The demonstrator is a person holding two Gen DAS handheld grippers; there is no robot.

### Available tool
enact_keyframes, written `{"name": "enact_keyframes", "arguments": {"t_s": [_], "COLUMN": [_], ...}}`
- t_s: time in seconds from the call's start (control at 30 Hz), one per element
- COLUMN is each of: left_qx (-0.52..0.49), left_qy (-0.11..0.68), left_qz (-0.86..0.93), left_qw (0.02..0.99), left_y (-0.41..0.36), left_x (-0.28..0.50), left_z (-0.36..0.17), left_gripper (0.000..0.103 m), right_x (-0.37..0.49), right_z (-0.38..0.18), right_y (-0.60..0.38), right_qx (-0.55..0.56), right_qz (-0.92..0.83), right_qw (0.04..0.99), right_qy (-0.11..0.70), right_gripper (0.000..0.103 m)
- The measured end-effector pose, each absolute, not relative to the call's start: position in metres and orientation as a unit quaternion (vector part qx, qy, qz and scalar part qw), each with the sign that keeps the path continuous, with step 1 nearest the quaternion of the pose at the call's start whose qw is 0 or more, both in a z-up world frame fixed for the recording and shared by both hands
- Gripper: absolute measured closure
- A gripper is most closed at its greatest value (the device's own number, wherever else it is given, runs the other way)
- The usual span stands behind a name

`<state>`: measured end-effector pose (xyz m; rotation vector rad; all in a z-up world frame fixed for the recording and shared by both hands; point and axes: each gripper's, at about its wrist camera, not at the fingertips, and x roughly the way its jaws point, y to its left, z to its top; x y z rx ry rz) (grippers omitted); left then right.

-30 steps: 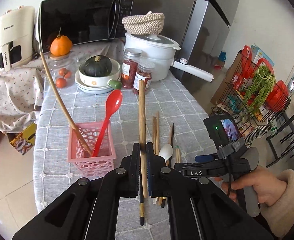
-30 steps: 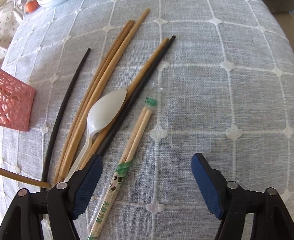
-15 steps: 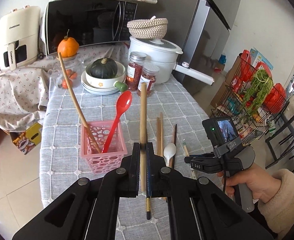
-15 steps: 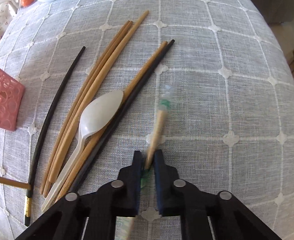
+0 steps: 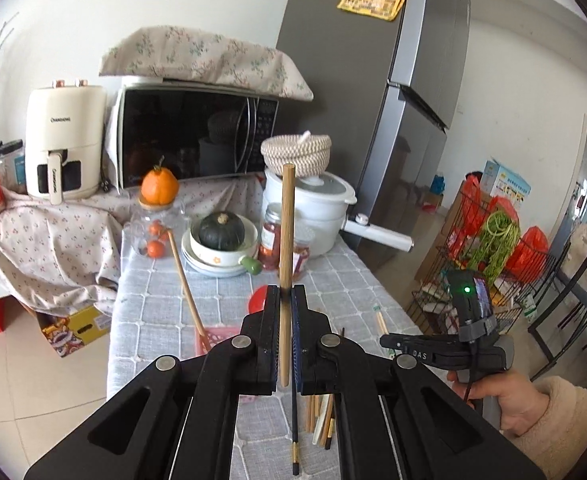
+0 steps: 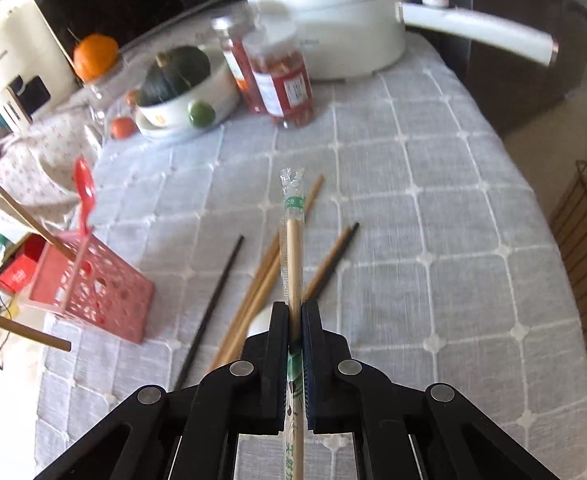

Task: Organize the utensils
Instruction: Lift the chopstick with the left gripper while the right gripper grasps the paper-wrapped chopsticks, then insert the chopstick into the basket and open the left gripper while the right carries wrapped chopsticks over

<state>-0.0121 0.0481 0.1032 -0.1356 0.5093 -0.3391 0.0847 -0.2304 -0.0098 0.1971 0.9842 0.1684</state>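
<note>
Wrapped chopsticks (image 6: 293, 240) now lifted, both fingers clamped on sticks; pink basket (image 5: 213, 338) half-hidden.

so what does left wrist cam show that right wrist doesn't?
Only left wrist: the fridge, the wire rack of vegetables, the left hand-held gripper shut on a bare wooden chopstick, plus the person's hand.
Only right wrist: the right hand-held gripper shut on wrapped chopsticks.
Both: pink basket, red spoon, white pot, jars, squash bowl, loose chopsticks on the tablecloth.
</note>
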Motion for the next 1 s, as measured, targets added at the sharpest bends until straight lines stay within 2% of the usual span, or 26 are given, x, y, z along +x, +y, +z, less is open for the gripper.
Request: {"name": "enact_keyframes", "arguments": {"t_s": [0.13, 0.27, 0.73, 1.0], "left_qx": [-0.070, -0.056, -0.018, -0.046], "left_qy": [0.208, 0.211, 0.299, 0.338], "left_qz": [-0.139, -0.114, -0.067, -0.065], "left_qw": [0.966, 0.969, 0.952, 0.938], "left_y": [0.062, 0.067, 0.059, 0.060], "left_x": [-0.017, -0.006, 0.063, 0.095], "left_z": [0.116, 0.109, 0.044, 0.018], "left_gripper": [0.098, 0.098, 0.098, 0.097], "right_x": [0.078, 0.075, 0.065, 0.057], "right_z": [0.016, 0.030, 0.034, 0.046], "right_y": [-0.225, -0.224, -0.204, -0.185], "right_qx": [0.100, 0.106, 0.103, 0.123], "right_qz": [0.087, 0.090, 0.111, 0.127], "right_qw": [0.898, 0.913, 0.932, 0.945], "right_qy": [0.420, 0.383, 0.329, 0.274], "right_gripper": [0.099, 0.099, 0.098, 0.098]}}
